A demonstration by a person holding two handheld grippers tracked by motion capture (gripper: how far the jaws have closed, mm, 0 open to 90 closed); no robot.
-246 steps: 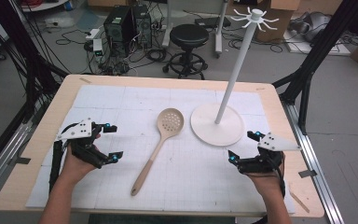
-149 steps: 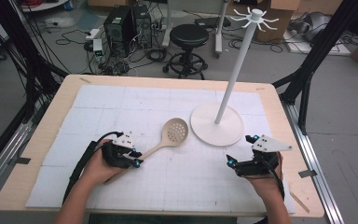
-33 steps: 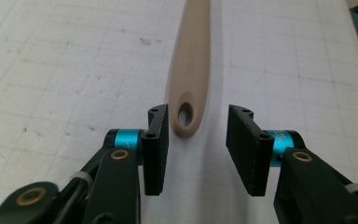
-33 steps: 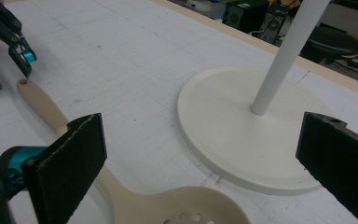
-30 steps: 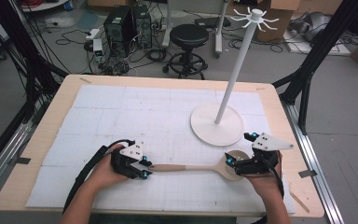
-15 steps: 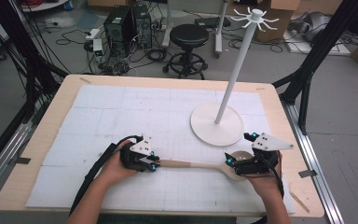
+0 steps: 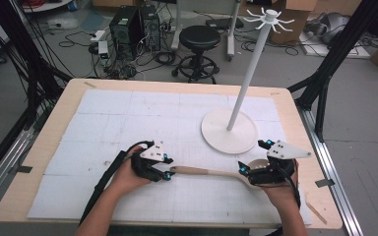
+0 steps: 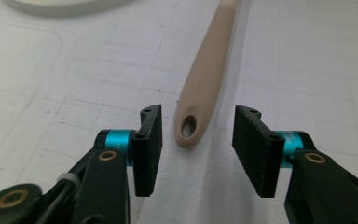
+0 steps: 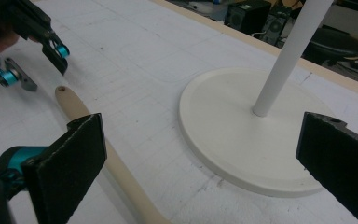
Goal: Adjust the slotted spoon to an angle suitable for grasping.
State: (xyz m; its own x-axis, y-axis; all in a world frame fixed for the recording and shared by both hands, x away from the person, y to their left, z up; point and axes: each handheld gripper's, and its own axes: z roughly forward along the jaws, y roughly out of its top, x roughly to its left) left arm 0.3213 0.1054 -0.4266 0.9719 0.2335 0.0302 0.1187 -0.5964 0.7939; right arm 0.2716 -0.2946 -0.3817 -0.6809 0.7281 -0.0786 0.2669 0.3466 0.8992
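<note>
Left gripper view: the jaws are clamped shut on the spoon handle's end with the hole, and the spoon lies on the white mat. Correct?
Not quite. The left gripper is open: its pads stand apart on either side of the spoon handle, with a gap on each side, having just been opening. The left gripper view shows this. The holed end does lie between them, and the spoon rests on the white mat.

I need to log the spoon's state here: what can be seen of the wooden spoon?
The wooden spoon is pale beige, with a long rounded handle ending in an oval hanging hole. It lies flat on the white mat, handle end between the left gripper pads, which have just opened and stand clear. Its bowl sits under the right gripper, near the stand's round base.
</note>
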